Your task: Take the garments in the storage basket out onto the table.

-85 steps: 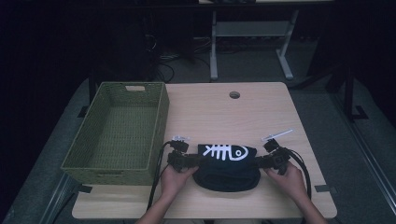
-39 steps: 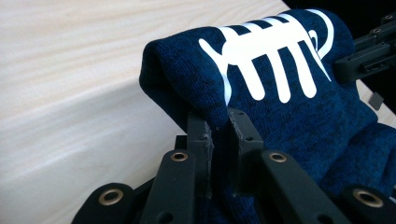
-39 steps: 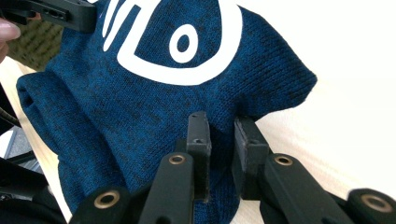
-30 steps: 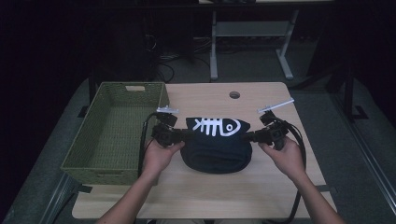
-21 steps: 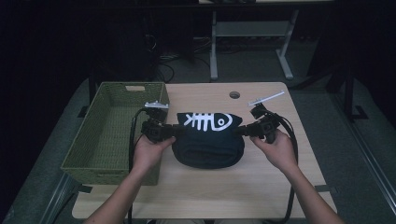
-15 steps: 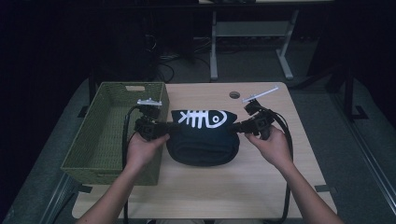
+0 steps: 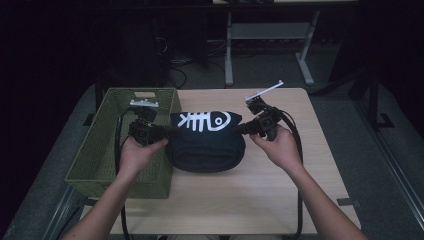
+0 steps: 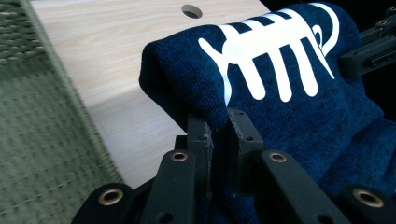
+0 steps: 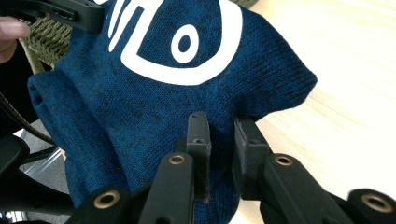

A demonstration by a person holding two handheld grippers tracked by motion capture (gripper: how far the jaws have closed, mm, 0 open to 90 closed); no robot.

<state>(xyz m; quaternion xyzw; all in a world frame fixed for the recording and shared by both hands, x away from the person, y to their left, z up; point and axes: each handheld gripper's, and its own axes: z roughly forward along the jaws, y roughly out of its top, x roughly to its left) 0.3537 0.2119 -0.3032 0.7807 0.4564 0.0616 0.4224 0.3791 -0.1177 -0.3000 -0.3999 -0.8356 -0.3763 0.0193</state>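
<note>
The folded dark blue knitted garment with a white fish-skeleton print [image 7: 206,137] hangs between the two grippers, just to the right of the green woven rectangular basket [image 7: 100,145], with its lower fold still low over the light wooden table [image 7: 260,200]. The left gripper [image 7: 167,131] is clenched on the garment's left edge, above the right wall of the basket. The right gripper [image 7: 239,131] is clenched on the opposite edge, on the far side of the garment from the basket.

I think the main risk is the small bite of each grip. In the left gripper view, the jaws hold only a thin fold of cloth [image 8: 219,135], and in the right gripper view it is the same [image 9: 219,140]. The knit is soft, thick and a little stretchy, so the heavy middle may sag, unfold, or slip out from one side. If one hand goes faster than the other, the bundle can tilt and catch on the rim of the basket instead of going inside.

The basket has a coarse, stiff weave and straight walls. The table is smooth with pale wood grain, and the print looks flat and rubbery.
</note>
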